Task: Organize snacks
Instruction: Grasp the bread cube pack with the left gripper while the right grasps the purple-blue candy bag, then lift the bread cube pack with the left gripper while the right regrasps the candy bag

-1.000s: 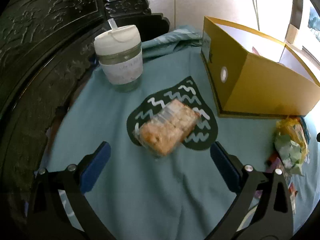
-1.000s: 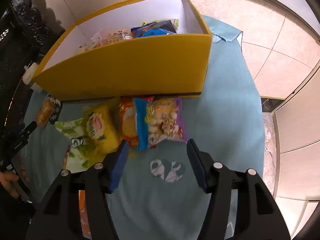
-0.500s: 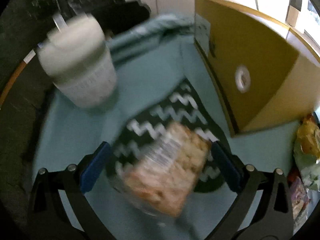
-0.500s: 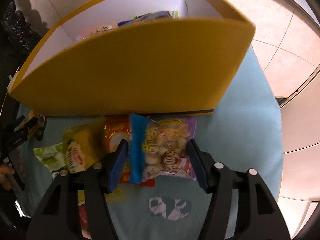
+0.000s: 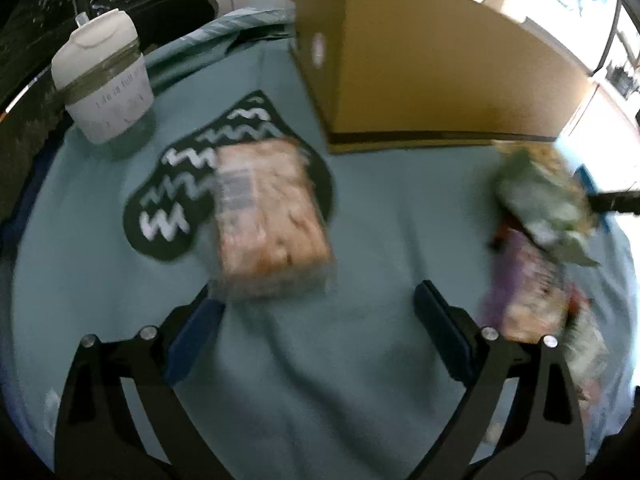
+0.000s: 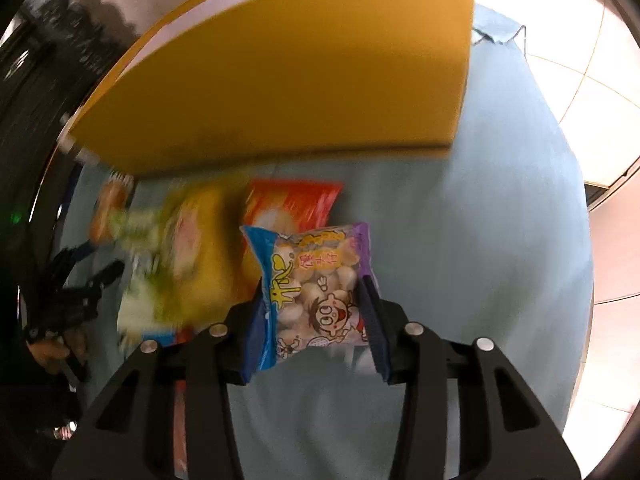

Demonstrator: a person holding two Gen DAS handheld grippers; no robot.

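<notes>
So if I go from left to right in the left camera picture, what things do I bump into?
White cup → wrapped cake → yellow box → pile of snack bags.

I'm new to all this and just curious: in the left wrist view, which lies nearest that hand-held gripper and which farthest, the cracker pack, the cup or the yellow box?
1. Cracker pack: just ahead of the left hand-held gripper, towards its left finger.
2. Yellow box: farther back, on the right.
3. Cup: far back on the left, roughly as distant as the box; too close to call.
</notes>
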